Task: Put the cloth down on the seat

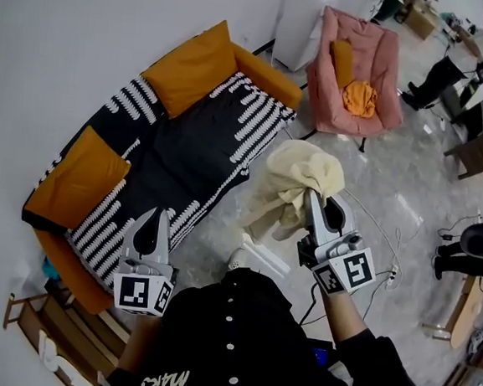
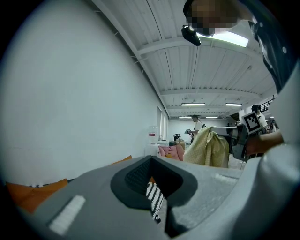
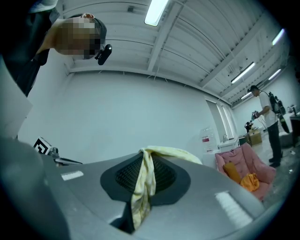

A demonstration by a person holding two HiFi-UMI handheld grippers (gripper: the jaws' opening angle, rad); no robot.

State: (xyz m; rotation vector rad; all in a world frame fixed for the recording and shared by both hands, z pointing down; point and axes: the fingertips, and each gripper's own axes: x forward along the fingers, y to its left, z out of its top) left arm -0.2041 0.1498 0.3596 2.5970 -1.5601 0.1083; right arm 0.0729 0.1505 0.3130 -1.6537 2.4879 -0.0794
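Head view: right claw clenches one cloth; left claw closed; one sofa.

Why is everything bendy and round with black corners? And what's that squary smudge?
Head view: the wide lens curves the sofa and its straight edges. Left gripper view: black corners are the lens's round edge; the ceiling light glares white. Right gripper view: same corners; the cloth looks big because it's close. The squary smudges in both gripper views were added afterwards to hide faces.
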